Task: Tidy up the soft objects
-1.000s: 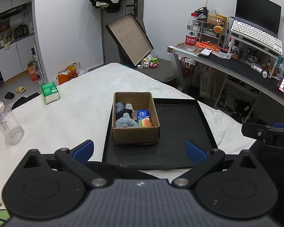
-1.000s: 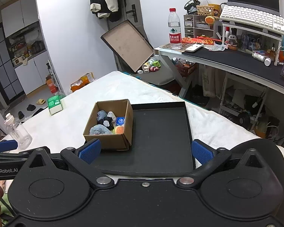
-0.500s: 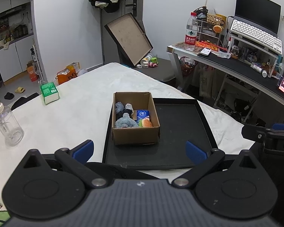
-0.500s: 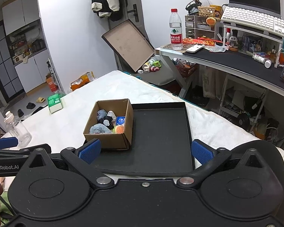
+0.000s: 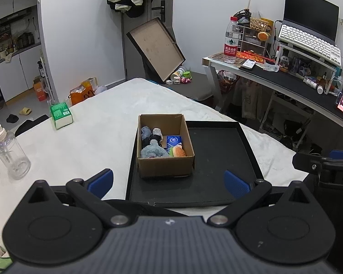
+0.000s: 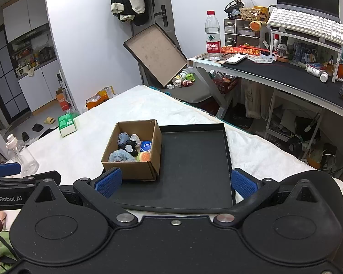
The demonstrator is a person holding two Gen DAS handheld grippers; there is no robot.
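Landmark: cardboard box point(image 5: 165, 145) on the left part of black tray point(image 5: 219, 150), on the white-covered table point(image 5: 91, 137).

Far left of box: clear bottle point(image 5: 10, 151). Left: green tissue pack point(image 5: 61, 115). Inside box: grey-blue plush point(image 5: 153, 152), burger toy point(image 5: 177, 152), blue packet point(image 5: 174, 142).

Nothing blocks the box.

Left gripper point(image 5: 168, 182) and right gripper point(image 6: 175, 181): both spread wide, empty, near side of box.

Right view alone shows the left gripper's arm point(image 6: 22, 181).

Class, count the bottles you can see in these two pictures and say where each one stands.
2. A clear bottle stands on the white table, far left. A red-labelled water bottle stands on the desk at the back right. Small containers further along the desk are too small to tell.
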